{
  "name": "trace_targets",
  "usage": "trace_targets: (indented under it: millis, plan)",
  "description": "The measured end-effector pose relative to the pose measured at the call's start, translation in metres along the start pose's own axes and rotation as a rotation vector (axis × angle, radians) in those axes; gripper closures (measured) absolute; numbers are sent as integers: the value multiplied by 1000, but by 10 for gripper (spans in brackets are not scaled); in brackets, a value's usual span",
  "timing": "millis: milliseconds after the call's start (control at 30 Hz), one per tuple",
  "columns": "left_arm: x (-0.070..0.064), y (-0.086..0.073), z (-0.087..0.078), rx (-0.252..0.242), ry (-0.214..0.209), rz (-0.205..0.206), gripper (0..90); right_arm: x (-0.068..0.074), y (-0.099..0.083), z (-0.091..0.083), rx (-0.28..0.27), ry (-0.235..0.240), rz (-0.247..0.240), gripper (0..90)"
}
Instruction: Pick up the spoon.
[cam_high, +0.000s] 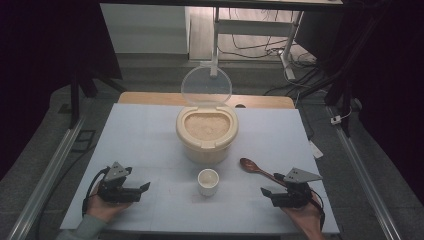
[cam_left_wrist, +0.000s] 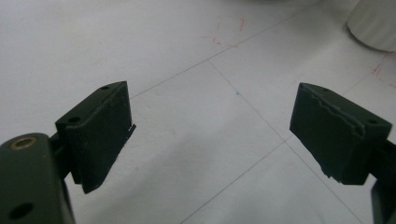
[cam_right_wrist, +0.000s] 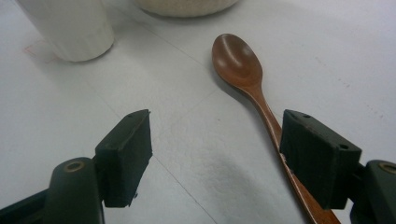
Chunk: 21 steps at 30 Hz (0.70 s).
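White counter (cam_high: 150, 145), dim room behind. Left claw (cam_high: 146, 187) rests spread and empty on bare counter, cup (cam_high: 208, 182) off to its right. Rice tub (cam_high: 207, 131), lid up, sits beyond the cup. Right claw (cam_right_wrist: 215, 149) is spread, empty; wooden spoon (cam_right_wrist: 247, 74) lies just ahead, handle running back under its right-hand jaw, bowl pointing away toward the tub. Right claw is nearer. Open room all round; counter edge is close behind.

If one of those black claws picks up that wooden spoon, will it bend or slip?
The wooden spoon looks rigid, so it probably won't bend. Its glossy, thin handle may slip or twist between flat jaws. It lies flat on the table, so getting under it could be awkward. It is likely light.
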<state>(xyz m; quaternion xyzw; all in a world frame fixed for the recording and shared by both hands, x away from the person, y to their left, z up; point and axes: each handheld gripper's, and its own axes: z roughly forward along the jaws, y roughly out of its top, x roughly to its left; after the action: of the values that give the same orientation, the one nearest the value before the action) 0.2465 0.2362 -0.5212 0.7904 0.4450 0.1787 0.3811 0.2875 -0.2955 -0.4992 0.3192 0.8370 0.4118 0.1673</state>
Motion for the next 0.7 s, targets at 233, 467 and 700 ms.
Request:
trace_targets:
  millis: [233,467,700]
  plan:
    - [-1,0,1,2,-5,2,125,0,1,-1,6,-5,-5,272]
    - [0,0,1,6,-7,4,122,1,2,-2,5,-7,-4,272]
    - [-1,0,3,18,-13,8,122,-1,2,-2,16,-5,7,272]
